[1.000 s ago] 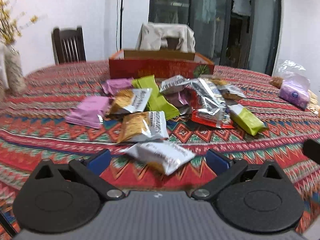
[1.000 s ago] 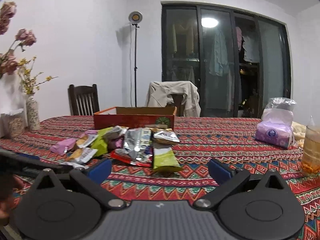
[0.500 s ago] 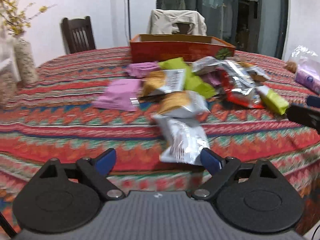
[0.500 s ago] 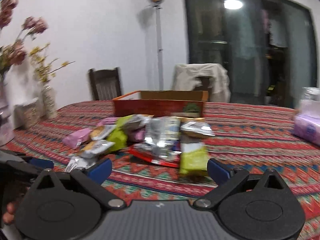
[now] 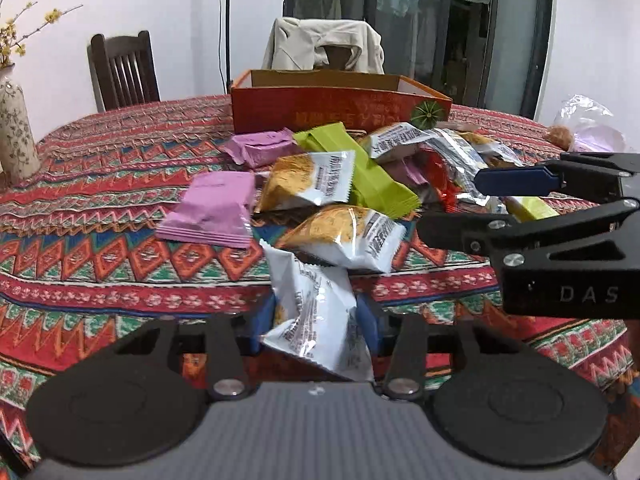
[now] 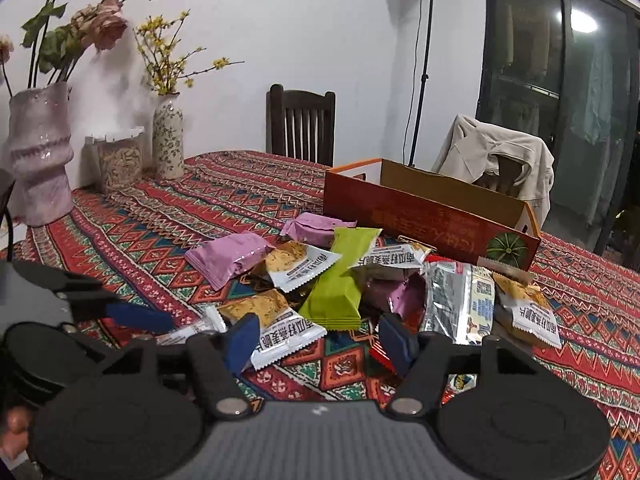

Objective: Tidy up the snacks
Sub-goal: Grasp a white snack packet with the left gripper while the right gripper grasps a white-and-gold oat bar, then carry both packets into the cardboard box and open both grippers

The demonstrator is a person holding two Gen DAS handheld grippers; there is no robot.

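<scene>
While a crinkled white foil snack packet (image 5: pixel 316 320) is clamped in the left gripper (image 5: pixel 316 320) at the table's near edge, presumably for boxing, the right gripper (image 6: pixel 318 338) is held with jaws apart over another packet.

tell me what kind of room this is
Most likely a home dining room: a large table under a red patterned woven tablecloth, dark wooden slat-back chairs pulled up to it, a pink ceramic vase of dried flowers, and glass sliding doors with laundry hanging behind.

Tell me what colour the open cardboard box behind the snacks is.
Orange-red outside, plain brown inside; the box shows best in the right wrist view.
</scene>
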